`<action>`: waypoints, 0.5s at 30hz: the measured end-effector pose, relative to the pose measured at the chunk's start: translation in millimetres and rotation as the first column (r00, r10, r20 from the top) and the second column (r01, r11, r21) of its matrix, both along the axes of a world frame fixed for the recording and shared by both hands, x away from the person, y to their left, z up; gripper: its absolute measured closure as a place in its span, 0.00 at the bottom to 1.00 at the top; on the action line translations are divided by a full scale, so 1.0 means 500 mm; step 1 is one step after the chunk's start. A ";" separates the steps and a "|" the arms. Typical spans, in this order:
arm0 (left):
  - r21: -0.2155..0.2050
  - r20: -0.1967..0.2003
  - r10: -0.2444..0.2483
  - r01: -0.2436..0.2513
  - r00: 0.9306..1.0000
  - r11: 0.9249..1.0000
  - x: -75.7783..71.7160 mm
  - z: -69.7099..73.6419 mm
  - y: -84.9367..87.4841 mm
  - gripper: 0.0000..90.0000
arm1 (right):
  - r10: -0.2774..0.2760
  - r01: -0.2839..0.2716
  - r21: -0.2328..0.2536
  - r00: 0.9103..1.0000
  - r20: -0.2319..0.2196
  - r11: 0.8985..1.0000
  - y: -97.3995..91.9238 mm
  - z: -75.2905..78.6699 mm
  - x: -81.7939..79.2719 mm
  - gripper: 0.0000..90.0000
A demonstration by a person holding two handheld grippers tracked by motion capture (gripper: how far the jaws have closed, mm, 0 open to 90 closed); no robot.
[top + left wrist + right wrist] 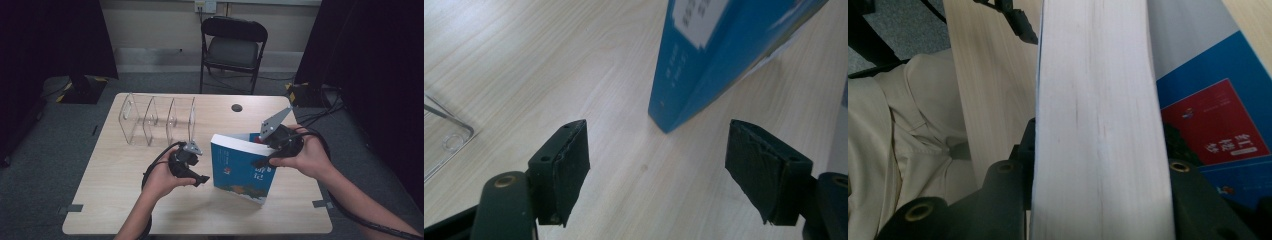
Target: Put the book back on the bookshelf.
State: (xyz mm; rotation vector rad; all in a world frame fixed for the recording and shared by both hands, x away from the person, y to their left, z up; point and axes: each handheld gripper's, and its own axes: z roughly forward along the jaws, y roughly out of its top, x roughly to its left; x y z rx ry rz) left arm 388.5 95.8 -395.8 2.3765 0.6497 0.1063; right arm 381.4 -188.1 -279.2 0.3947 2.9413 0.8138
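clear rack (157, 120): nothing in its slots | blue book (242, 167): right of rack, tilted | right gripper (270, 150): clamped on book | left gripper (656, 165): jaws apart, holding nothing, beside book

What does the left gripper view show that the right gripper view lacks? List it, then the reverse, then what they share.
Left gripper view alone: the left claw standing open over bare wood, the blue book's spine corner, and a corner of the clear acrylic organiser.
Right gripper view alone: the right claw shut on the book's page edge, its red cover panel, and a beige garment.
Both: the blue book and the wooden table.
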 end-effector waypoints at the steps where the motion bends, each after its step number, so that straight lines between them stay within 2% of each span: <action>1: -0.011 0.011 0.006 -0.006 1.000 1.000 -0.001 0.002 -0.003 0.29 | 0.006 -0.006 0.004 1.000 0.004 1.000 -0.003 -0.005 0.000 0.69; 3: 0.008 0.027 -0.007 0.007 1.000 1.000 0.002 0.012 -0.005 0.29 | 0.012 -0.012 0.020 1.000 0.009 1.000 -0.012 -0.010 0.000 0.69; 4: -0.021 0.017 -0.007 0.007 1.000 1.000 0.002 0.015 -0.008 0.29 | 0.017 -0.018 0.021 1.000 0.013 1.000 -0.015 -0.012 -0.001 0.69; 5: -0.008 0.017 -0.015 0.015 1.000 1.000 0.004 0.019 -0.010 0.29 | 0.026 -0.026 0.022 0.999 0.021 0.999 -0.018 -0.014 -0.003 0.68; 6: -0.018 0.007 -0.034 0.034 0.999 0.999 0.005 0.022 -0.012 0.30 | 0.030 -0.030 0.020 0.999 0.024 0.999 -0.020 -0.015 -0.003 0.68; 9: -0.008 0.014 -0.044 0.044 0.999 0.999 0.010 0.034 -0.026 0.31 | 0.037 -0.038 0.029 0.999 0.037 0.999 -0.031 -0.022 -0.006 0.68; 10: -0.018 0.007 -0.054 0.054 0.999 0.998 0.012 0.038 -0.030 0.31 | 0.030 -0.031 0.028 0.999 0.038 0.999 -0.033 -0.023 -0.007 0.68; 12: -0.010 0.016 -0.071 0.071 0.997 0.997 0.016 0.048 -0.039 0.35 | 0.029 -0.031 0.041 0.999 0.033 0.999 -0.040 -0.027 -0.007 0.68; 15: -0.015 0.017 -0.084 0.085 0.996 0.996 0.019 0.057 -0.049 0.33 | 0.033 -0.035 0.049 0.999 0.042 0.998 -0.043 -0.028 -0.006 0.68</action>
